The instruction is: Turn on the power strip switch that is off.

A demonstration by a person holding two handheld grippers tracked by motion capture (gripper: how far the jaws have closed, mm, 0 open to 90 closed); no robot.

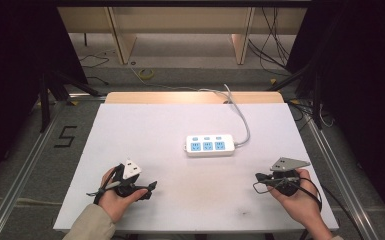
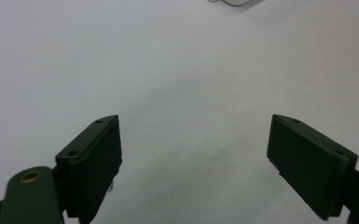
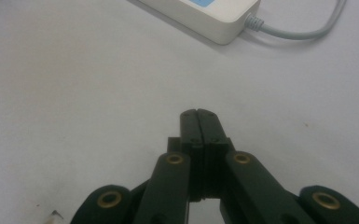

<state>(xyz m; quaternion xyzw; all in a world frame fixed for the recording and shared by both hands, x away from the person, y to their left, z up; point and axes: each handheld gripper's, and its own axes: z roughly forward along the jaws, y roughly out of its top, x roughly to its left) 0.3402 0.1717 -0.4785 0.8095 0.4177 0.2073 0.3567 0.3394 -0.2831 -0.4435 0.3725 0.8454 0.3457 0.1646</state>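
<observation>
We see a white table (image 1: 145, 135) with a white power strip (image 1: 209, 145) lying flat near its middle, a bit toward the far side. The strip has three blue sockets on top, and its grey cord (image 1: 242, 120) runs off its right end and curves away over the far edge of the table. Our left gripper (image 1: 147, 189) sits low on the left side of the table, held in the left hand (image 1: 114, 197). In the left gripper view its two black jaws stand wide apart, with only bare table between them, so they are let go and grip nothing. Our right gripper (image 1: 258, 177) sits low on the right side, held in the right hand (image 1: 299, 199). In the right gripper view its jaws are pressed flat together, clenched on nothing. The end of the strip with the cord lies just ahead of them, not touching. Both grippers are well apart from the strip. There is a small dark spot on the table near the front edge, maybe a stain, but it is too tiny for us to tell
</observation>
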